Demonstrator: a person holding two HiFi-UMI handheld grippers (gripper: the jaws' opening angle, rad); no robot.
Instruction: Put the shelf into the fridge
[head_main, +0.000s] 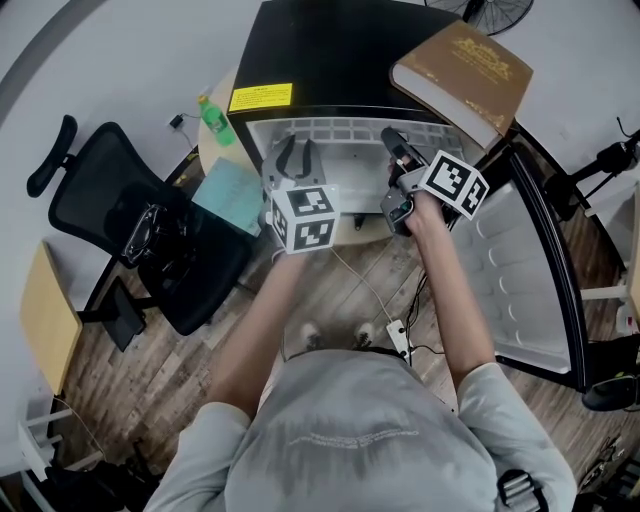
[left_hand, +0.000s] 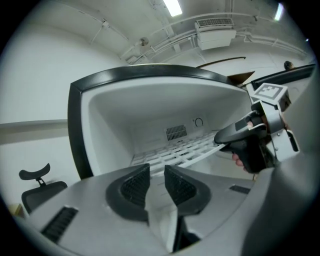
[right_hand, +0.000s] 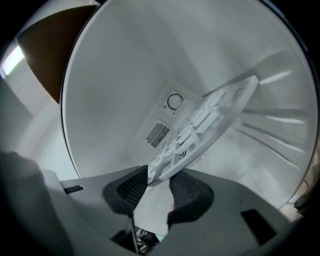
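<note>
The white grid shelf (head_main: 340, 135) lies roughly level inside the open black mini fridge (head_main: 330, 60), in its upper part. My left gripper (head_main: 297, 150) is shut on the shelf's front left rim; in the left gripper view the shelf (left_hand: 175, 152) runs from my narrow jaws (left_hand: 157, 175) towards the back wall. My right gripper (head_main: 392, 140) is shut on the front right rim. In the right gripper view the shelf (right_hand: 210, 122) slants up from between the pads (right_hand: 157, 182). The left gripper view also catches the right gripper (left_hand: 220, 140) clamped on the rim.
The fridge door (head_main: 520, 270) hangs open to the right. A brown book (head_main: 462, 75) rests on the fridge top. A black office chair (head_main: 130, 230), a green bottle (head_main: 214, 120) and a teal folder (head_main: 232, 195) are at the left. A power strip (head_main: 398, 335) lies on the floor.
</note>
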